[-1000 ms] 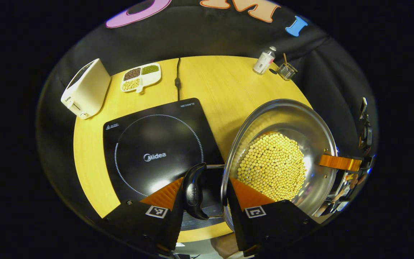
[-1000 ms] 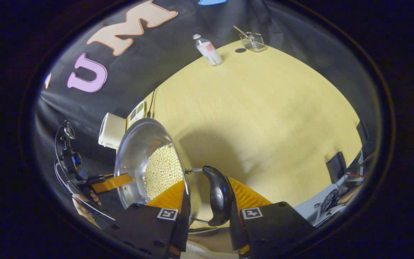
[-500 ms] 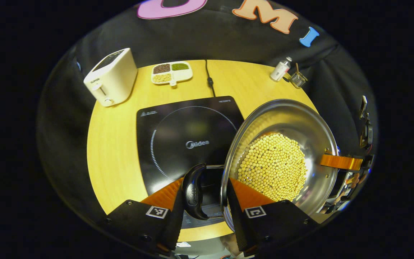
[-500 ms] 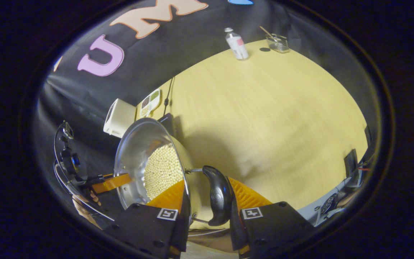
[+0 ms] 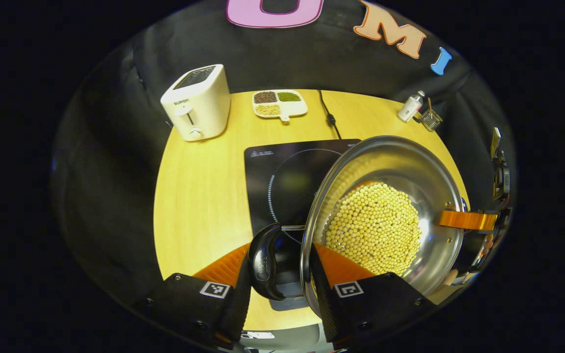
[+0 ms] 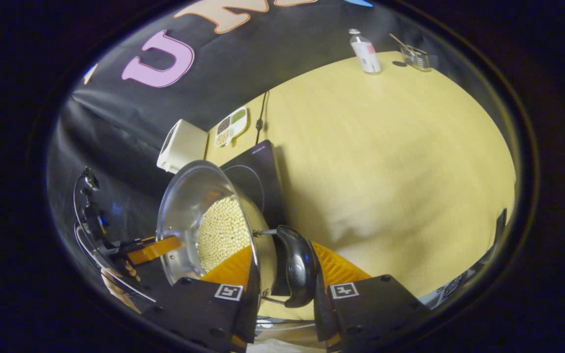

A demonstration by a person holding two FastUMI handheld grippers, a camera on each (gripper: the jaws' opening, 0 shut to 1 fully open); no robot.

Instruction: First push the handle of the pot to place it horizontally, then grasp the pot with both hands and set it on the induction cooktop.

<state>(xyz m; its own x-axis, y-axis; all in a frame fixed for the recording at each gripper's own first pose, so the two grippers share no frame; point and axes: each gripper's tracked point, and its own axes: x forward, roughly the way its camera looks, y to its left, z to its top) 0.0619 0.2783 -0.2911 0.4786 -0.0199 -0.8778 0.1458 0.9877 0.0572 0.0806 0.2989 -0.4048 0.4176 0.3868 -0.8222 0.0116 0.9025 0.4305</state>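
Left gripper view, left to right: a white toaster (image 5: 197,102) and a divided dish of beans (image 5: 278,103) stand at the far edge of the round wooden table (image 5: 199,196); the black induction cooktop (image 5: 282,181) lies at centre, its power cord (image 5: 329,115) running back to the wall. The steel pot (image 5: 385,215), filled with yellow soybeans (image 5: 373,228), is held above the table and overlaps the cooktop's right part. A small bottle (image 5: 411,106) and a wire basket (image 5: 431,120) stand at the far right. The left gripper (image 5: 280,260) is closed across the pot's black side handle (image 5: 263,262) and rim, one finger outside the handle, one inside the pot.

Compared with one second ago, the cooktop has shifted rightward in this view and now lies partly beneath the pot; the toaster and dish have shifted likewise.

Right gripper view: the right gripper (image 6: 282,274) is clamped in the same manner on the opposite black handle (image 6: 298,267). The cooktop (image 6: 253,181), hidden a second ago, now appears just behind the pot (image 6: 199,220). The left gripper's finger (image 6: 152,249) presses the far rim.
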